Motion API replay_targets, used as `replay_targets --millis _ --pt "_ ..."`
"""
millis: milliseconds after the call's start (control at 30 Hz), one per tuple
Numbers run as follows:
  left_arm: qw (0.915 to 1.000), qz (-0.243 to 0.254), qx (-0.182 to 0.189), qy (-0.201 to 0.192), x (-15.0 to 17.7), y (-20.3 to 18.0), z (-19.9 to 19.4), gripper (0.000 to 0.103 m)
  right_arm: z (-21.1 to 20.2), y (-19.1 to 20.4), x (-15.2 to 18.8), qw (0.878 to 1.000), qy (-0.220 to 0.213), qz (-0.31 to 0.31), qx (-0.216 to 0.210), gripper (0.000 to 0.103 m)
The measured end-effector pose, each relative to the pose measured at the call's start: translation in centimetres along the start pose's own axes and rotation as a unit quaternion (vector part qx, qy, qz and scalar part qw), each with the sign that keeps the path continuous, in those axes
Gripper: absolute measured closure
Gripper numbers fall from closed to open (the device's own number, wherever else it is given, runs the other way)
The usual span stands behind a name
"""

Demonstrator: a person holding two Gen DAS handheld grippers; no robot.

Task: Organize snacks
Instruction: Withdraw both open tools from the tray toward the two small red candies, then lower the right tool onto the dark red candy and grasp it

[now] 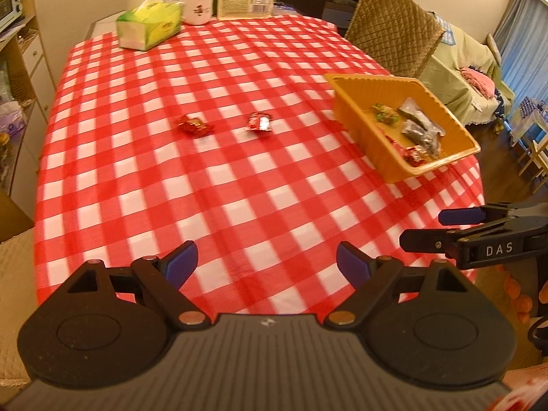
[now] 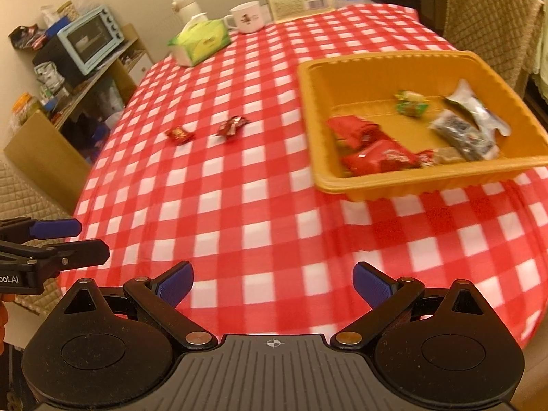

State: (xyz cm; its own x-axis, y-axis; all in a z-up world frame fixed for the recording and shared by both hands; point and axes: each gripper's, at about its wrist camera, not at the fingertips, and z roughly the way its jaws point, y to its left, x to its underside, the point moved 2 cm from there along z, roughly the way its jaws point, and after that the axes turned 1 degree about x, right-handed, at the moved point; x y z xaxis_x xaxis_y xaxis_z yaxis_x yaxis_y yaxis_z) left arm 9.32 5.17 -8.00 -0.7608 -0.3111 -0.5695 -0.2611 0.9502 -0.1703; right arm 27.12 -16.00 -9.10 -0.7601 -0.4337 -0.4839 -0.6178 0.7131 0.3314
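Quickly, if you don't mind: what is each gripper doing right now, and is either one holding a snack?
Left gripper: open, holding nothing.
Right gripper: open, holding nothing.

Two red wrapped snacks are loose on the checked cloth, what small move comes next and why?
Probably reach the open, empty left hand-held gripper toward the nearer red wrapped snack; it and the other red wrapped snack lie outside the orange plastic tray.

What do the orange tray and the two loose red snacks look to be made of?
Orange tray: probably thin moulded plastic, matte, going by its ribbed walls and rolled rim. Left red snack and right red snack: glossy crinkled wrappers, likely foil or plastic film, with bright glints.
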Motion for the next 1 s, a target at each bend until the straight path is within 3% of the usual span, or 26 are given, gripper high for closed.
replay_targets --millis 500,1000 --pt "0.9989 -0.015 -0.043 -0.01 -1.0 6.3 0.2 0.016 4.3 6.3 -3.3 0.999 -0.014 -0.048 -0.003 0.004" --pt "0.9968 -0.028 -0.07 -0.024 -5.2 9.8 2.9 0.016 9.0 7.9 -8.4 0.997 -0.048 -0.068 0.006 0.007"
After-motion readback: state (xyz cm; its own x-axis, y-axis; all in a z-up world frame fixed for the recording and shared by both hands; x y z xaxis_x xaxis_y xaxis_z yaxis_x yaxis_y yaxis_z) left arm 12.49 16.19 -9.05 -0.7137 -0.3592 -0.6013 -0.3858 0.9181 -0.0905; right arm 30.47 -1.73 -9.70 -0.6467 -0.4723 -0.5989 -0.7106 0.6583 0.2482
